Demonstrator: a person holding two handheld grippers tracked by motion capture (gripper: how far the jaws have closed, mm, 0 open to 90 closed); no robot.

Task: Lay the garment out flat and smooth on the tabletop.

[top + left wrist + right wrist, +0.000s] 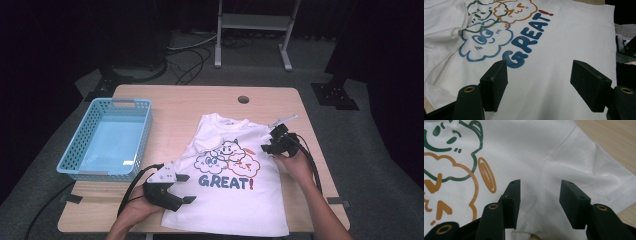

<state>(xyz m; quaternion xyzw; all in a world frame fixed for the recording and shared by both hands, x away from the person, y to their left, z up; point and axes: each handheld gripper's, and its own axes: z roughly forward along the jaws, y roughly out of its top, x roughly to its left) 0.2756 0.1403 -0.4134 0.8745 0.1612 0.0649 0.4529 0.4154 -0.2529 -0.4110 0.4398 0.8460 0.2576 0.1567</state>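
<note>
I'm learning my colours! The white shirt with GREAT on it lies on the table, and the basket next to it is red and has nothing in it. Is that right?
Almost. The basket is light blue, not red, as the high view shows. The rest holds: it has nothing in it, and the white shirt with GREAT on it lies flat on the table next to it.

A fixed camera looks down and forward over the table (175, 107), while both gripper cameras sit close above the shirt (235, 175) — the shared ground.
</note>
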